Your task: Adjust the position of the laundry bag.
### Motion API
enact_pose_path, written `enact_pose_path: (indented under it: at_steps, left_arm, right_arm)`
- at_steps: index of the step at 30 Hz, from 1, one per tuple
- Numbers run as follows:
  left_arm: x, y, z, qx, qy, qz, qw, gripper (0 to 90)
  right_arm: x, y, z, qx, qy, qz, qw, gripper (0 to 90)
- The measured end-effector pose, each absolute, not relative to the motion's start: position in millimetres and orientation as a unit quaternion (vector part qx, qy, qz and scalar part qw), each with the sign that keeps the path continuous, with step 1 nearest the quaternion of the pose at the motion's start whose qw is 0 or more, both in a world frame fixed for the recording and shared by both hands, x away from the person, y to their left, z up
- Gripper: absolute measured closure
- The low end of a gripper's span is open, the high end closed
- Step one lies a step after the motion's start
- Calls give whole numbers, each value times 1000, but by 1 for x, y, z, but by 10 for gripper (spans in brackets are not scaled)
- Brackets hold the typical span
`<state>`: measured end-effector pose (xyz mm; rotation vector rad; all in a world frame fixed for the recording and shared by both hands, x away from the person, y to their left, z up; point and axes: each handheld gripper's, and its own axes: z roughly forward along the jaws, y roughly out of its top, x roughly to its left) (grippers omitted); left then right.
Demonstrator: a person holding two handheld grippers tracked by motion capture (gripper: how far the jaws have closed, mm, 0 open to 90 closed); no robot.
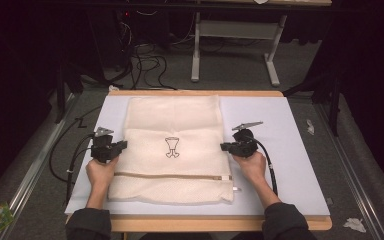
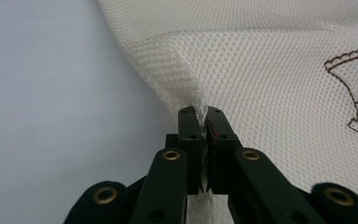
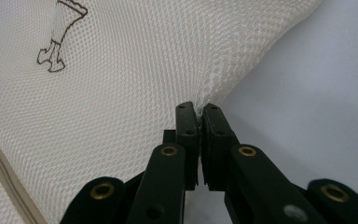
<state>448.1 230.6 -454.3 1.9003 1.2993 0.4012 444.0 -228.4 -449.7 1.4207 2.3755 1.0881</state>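
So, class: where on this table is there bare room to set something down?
Bare strips of table lie right of the mesh bag, and left of it. The near edge is crowded: both hands and each hand-held gripper, left and right, pinch the bag's sides.

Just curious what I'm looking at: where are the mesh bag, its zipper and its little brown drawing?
mesh bag point(image 1: 172, 117), high view, upper panel.
zipper point(image 1: 172, 176), high view, middle of its strip.
brown drawing point(image 1: 172, 147), high view, its centre.

The high view looks down over the table point(image 1: 300, 150); both gripper views sit close on the mesh bag point(image 1: 172, 150), sharing its emblem.
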Motion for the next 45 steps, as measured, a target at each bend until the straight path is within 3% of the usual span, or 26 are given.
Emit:
enact_pose_path:
  at_steps: [8,25,45]
  left_arm:
    - [449,221,-449,759,500,167,382,866]
    - [457,215,-451,743,514,124,412,865]
    - [463,171,-453,742,502,95,434,865]
  right_arm:
    - [444,-236,-451,482,792,365,85,877]
    - [444,-252,-452,499,781,366,88,878]
    - [430,-300,-449,530,754,376,97,877]
